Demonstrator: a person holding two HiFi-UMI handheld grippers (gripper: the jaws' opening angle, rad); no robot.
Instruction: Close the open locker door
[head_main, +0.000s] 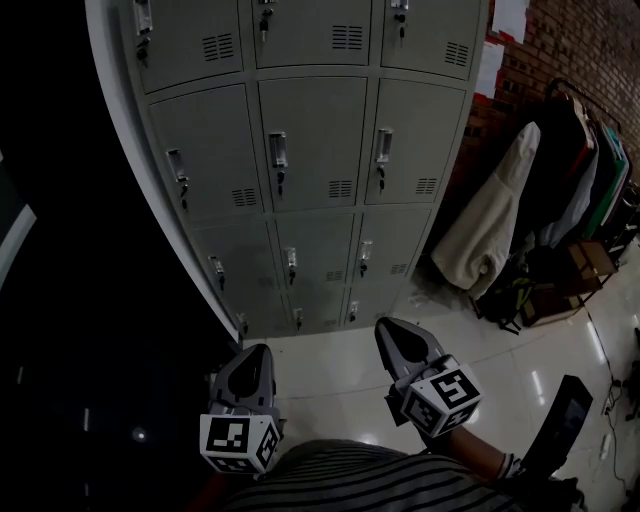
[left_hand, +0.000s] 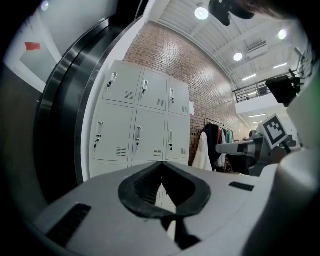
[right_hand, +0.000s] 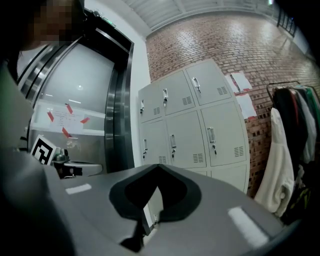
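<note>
**Head view.** We look steeply down on a bank of grey lockers (head_main: 320, 150), three columns wide, standing on a glossy pale floor (head_main: 330, 385). Every door here appears flush, so from this angle we cannot tell which one stands open. To the right of the bank are a brick wall (head_main: 575, 50) and a rack of hanging clothes (head_main: 565, 170), with a white garment (head_main: 490, 225) nearest the lockers. At the lower edge, above a striped shirt (head_main: 350, 480), the left gripper (head_main: 258, 348) and the right gripper (head_main: 385, 325) point toward the bottom row. They are well apart from it and touch nothing.

**Left gripper view.** The left gripper's jaws meet at their tips (left_hand: 161, 164) with nothing between them. Beyond them we see the lockers and the clothes rack. The right gripper, with its marker cube (left_hand: 274, 131), enters from the right.

**Right gripper view.** The right gripper's jaws (right_hand: 157, 166) are likewise pressed together and empty. Through the opening behind the tips we see a pale panel angled out from the low row of the bank. We take this for the open locker door (right_hand: 151, 206). It lies ahead of the gripper and is not in contact with it.
</note>
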